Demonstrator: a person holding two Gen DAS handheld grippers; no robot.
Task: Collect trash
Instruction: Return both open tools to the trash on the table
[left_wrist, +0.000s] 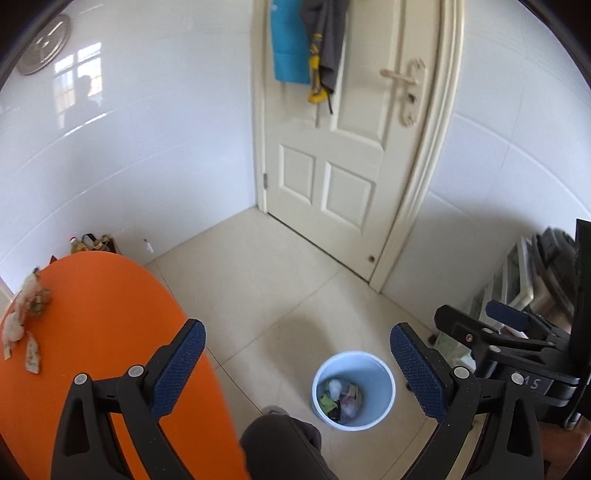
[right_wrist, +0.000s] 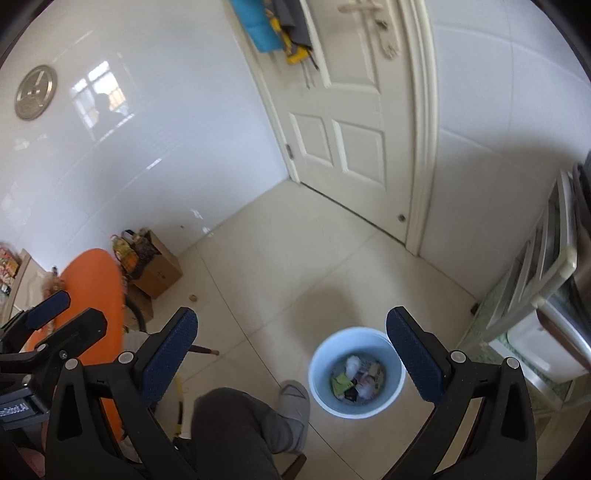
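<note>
Hovering with both grippers (left_wrist: 297, 363) (right_wrist: 291, 349) wide and empty over bin (left_wrist: 384, 373); wrappers (left_wrist: 22, 317) on table (left_wrist: 110, 314) probably light, crinkly — pinch mid-body.

The left gripper (right_wrist: 48, 317) body carries a white label, partly cut off, reading "Robot.AI". The right gripper (left_wrist: 476, 321) body shows pale marks, not legible.
</note>
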